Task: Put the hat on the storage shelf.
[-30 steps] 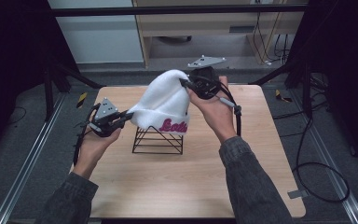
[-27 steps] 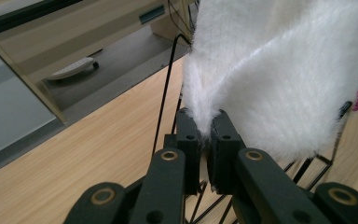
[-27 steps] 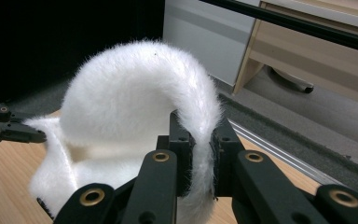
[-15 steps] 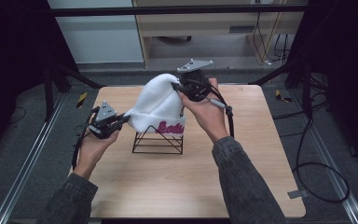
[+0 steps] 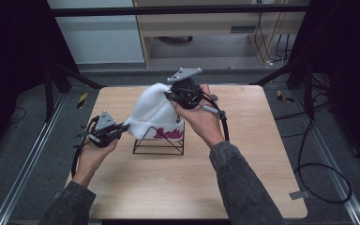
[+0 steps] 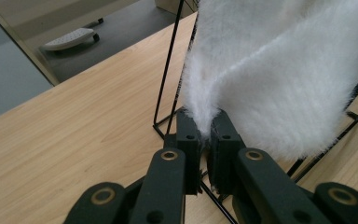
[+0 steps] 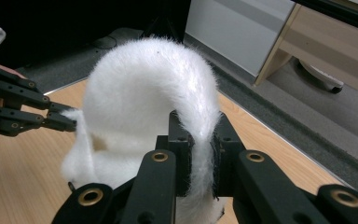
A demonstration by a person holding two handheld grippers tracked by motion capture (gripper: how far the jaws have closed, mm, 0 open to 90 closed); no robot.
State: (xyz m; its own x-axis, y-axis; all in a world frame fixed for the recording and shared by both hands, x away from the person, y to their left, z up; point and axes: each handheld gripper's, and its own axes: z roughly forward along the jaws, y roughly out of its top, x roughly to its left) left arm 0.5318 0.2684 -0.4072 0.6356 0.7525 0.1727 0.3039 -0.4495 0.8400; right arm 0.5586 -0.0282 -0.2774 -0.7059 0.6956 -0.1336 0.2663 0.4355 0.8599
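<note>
Both grippers are clamped on the white fuzzy hat (image 5: 155,112), one at each side of it.

Left gripper (image 5: 122,130): jaws closed on a pinched fold of the hat's lower left edge. In the left gripper view (image 6: 204,135) the fur is squeezed between the two black pads, just beside the wire of the black wire stand (image 6: 168,74). The left hand (image 5: 93,152) sits low, close to the wooden table (image 5: 262,154), at the hat's left.

Right gripper (image 5: 168,97): jaws closed on the hat's upper right edge, near its top. In the right gripper view (image 7: 200,140) a thick band of fur runs down between the pads and bulges out above them. The right hand (image 5: 201,119) is higher up, behind and to the right of the stand.

Hat position: stretched between the two grippers, draped over the black wire stand (image 5: 159,140) near the table's middle. Pink lettering (image 5: 168,133) on the cuff faces the person, sitting just above the stand's front wires. The hat covers the stand's upper part; the lower frame is exposed and rests on the table.

The right gripper view also shows the left gripper (image 7: 72,122) across the hat, nipping the far edge.
</note>
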